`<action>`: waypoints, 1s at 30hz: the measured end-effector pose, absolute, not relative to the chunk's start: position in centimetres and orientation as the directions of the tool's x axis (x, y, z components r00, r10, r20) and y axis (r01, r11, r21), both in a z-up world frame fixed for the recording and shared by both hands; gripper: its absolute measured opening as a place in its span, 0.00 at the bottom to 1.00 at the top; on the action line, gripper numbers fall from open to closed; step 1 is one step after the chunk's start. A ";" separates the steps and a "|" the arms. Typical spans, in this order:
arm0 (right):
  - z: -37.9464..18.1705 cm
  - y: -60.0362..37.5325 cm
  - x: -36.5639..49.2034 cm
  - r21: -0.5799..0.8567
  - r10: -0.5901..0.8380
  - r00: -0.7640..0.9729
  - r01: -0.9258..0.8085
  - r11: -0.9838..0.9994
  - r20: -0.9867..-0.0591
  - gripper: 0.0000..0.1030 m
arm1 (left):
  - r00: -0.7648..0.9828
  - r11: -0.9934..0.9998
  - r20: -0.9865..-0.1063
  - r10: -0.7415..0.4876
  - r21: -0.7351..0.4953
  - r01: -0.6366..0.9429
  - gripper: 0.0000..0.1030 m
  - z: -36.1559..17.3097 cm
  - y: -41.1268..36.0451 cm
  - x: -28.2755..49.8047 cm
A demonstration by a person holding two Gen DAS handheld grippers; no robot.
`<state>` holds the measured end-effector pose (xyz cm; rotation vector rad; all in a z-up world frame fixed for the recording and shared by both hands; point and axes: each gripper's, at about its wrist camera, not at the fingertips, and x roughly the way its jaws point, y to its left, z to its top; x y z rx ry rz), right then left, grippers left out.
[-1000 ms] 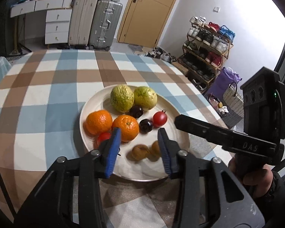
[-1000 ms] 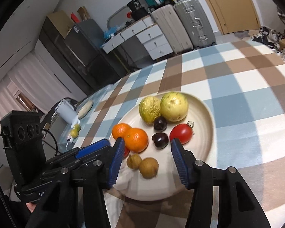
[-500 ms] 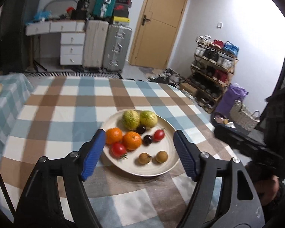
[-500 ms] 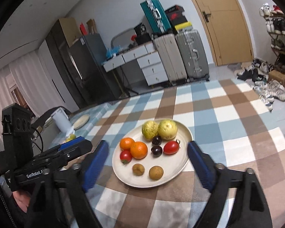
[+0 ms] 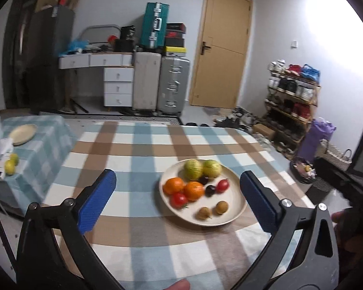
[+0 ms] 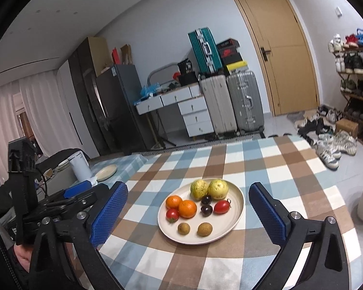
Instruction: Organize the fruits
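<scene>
Left wrist view first: we are holding the left gripper (image 5: 177, 203) over the near part of the table (image 5: 138, 145), its blue pads (image 5: 96, 200) spread wide apart after just opening, with nothing clamped between them. We are seeing the plate (image 5: 238, 204) lying on the checked cloth ahead, toward the right pad, and all the fruit is sitting on it: two green fruits (image 5: 193, 168) at the far rim, two oranges (image 5: 173, 185) side by side in front of them, two tomatoes (image 5: 178, 199), two dark plums (image 5: 210, 190) between the oranges and the far tomato, and two small brown fruits (image 5: 221, 207) nearest us. From the right wrist view we are holding the right gripper (image 6: 188, 215) in the same way, its jaws also wide after just opening and gripping nothing, the plate (image 6: 237, 215) showing between the pads but farther off on the table. We are also seeing the left gripper at the left edge of that view, gripped in a hand (image 6: 24, 257). On a side table (image 5: 50, 145) to the left, a second plate (image 5: 23, 134) and two small green fruits (image 5: 11, 164) are lying well apart from the main plate.
</scene>
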<state>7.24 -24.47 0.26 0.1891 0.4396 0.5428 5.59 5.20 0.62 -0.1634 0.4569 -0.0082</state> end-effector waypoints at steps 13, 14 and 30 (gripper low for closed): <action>1.0 -24.6 3.6 0.206 0.484 0.840 -0.443 0.872 -0.244 1.00 | 0.942 0.987 -0.330 0.053 -0.125 -0.100 0.99 1.4 6.5 1.2; 1.1 -24.6 3.3 0.197 0.480 0.846 -0.442 0.875 -0.233 1.00 | 0.946 0.987 -0.319 0.057 -0.124 -0.102 0.99 1.4 6.6 0.9; -3.0 -24.9 2.1 0.037 0.369 0.915 -0.368 0.929 -0.165 1.00 | 0.954 0.986 -0.269 0.133 -0.066 -0.156 0.99 -4.4 7.6 2.4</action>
